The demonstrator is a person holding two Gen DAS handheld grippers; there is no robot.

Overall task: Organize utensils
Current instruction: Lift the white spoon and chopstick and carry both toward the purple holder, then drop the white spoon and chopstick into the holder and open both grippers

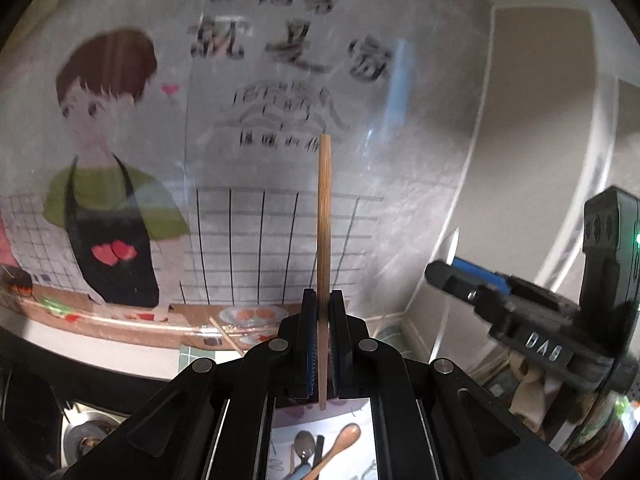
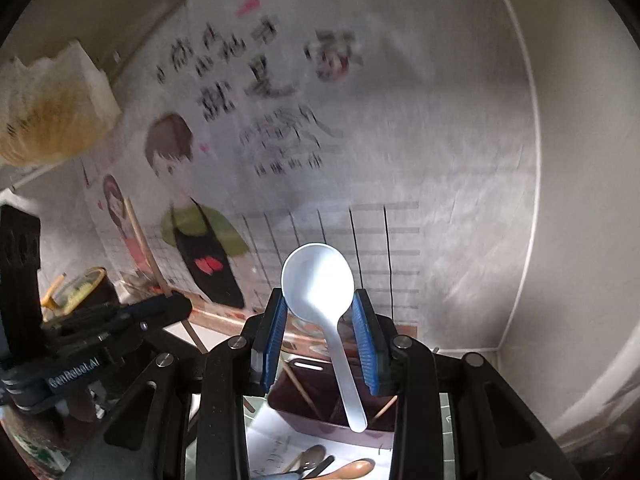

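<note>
While raised before wall poster (image 1: 248, 120), left claw (image 1: 323, 340) clamps upright chopstick (image 1: 324, 216); right claw (image 2: 320, 340) grips white spoon (image 2: 320, 292).

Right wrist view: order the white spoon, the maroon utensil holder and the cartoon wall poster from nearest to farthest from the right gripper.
1. White spoon: bowl clamped between the right gripper pads, handle hanging down.
2. Maroon utensil holder: just below and beyond the fingertips, chopsticks inside.
3. Cartoon wall poster: behind everything, on the wall.
</note>
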